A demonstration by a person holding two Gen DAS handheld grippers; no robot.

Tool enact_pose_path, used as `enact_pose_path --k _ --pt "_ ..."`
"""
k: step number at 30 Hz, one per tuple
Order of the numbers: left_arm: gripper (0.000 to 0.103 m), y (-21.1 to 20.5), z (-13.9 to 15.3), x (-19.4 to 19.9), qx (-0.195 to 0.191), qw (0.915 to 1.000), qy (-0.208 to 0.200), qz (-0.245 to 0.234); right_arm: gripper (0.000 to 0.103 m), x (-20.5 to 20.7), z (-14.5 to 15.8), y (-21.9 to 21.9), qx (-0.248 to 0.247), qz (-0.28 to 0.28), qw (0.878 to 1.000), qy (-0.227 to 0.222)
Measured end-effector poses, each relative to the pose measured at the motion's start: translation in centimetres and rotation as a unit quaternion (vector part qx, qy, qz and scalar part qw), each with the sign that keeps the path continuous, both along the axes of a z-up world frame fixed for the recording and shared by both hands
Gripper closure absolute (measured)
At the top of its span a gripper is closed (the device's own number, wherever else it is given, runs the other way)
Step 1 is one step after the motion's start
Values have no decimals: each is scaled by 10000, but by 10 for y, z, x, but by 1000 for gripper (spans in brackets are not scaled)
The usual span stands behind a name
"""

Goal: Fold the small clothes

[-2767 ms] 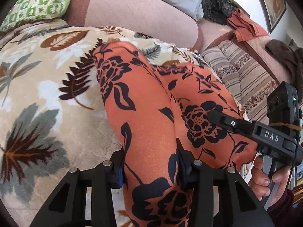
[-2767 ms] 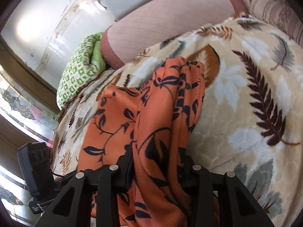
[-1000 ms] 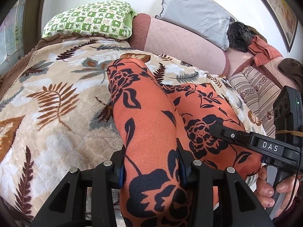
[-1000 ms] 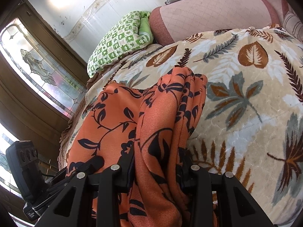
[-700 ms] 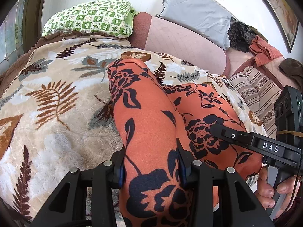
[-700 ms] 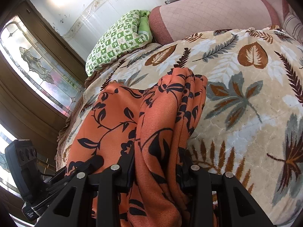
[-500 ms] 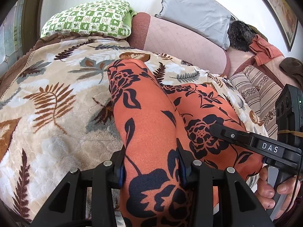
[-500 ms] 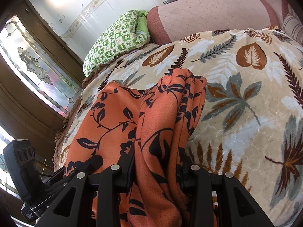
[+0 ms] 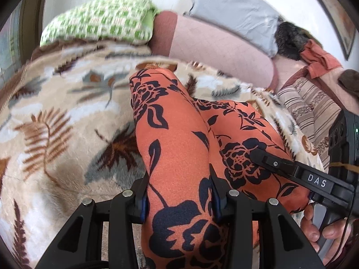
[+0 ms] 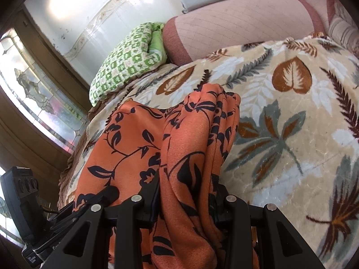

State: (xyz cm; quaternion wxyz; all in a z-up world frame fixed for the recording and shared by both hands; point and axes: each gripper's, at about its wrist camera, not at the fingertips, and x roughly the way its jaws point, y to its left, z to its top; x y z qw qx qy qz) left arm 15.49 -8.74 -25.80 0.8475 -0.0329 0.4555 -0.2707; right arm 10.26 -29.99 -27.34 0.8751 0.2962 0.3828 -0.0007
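Note:
An orange garment with a black flower print (image 9: 175,134) lies stretched over the leaf-patterned blanket (image 9: 56,121). My left gripper (image 9: 179,199) is shut on a bunched near edge of it. My right gripper (image 10: 186,192) is shut on the other near edge of the orange garment (image 10: 193,139), which hangs in folds between its fingers. The right gripper also shows in the left wrist view (image 9: 291,170), at the garment's right side. The left gripper shows at the lower left of the right wrist view (image 10: 67,213).
A green checked pillow (image 9: 101,27), a pink bolster (image 9: 219,47) and a grey pillow (image 9: 233,6) lie at the far end of the bed. A striped cushion (image 9: 309,107) is at the right. A glass-paned window (image 10: 33,94) is at the left.
Both grippers keep their hold on the garment. Both views have moved forward a little toward the pillows, and the left view is blurred by motion.

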Motion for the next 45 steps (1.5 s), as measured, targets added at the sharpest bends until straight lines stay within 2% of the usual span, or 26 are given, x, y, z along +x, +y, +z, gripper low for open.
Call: enact_pose_path --k 4,6,10,14,17,18,23,29,34,38,40,42,45 --pt "55 3 -16 10 31 9990 407 157 66 7 -27 -6 80 -103 9996 258" --pt "49 4 -18 11 33 9988 458 145 66 5 -35 -9 113 -129 9996 214" --pt "42 2 -23 9 246 9988 390 150 66 5 -45 -16 258 -155 9992 280" --pt "30 1 -22 5 519 9985 120 127 65 4 -46 -13 165 -163 9994 261" --pt "27 3 -22 2 603 9982 9 78 58 1 -51 -15 227 -233 9991 275" --pt "27 4 -22 1 623 9980 -29 56 52 -1 -54 -16 298 -290 9987 282" --pt "26 8 -20 -4 671 9976 -140 27 43 -6 -58 -22 482 -361 9975 358" --pt "26 11 -16 -9 715 9972 -215 39 42 -16 -31 -8 -404 -192 9978 494" --pt "26 13 -13 -16 785 9963 -334 38 42 -35 3 6 -1432 -164 9889 349" --pt "26 16 -11 -21 802 9960 -380 51 42 -48 27 11 -1477 -131 9889 20" --pt "26 18 -12 -22 805 9959 -399 64 47 -53 37 17 -1495 -25 9887 -137" --pt "26 19 -11 -25 814 9958 -421 64 66 -54 42 27 -1556 160 9874 -234" --pt "25 21 -12 -27 855 9952 -481 43 70 -50 33 42 -1637 466 9854 -74"
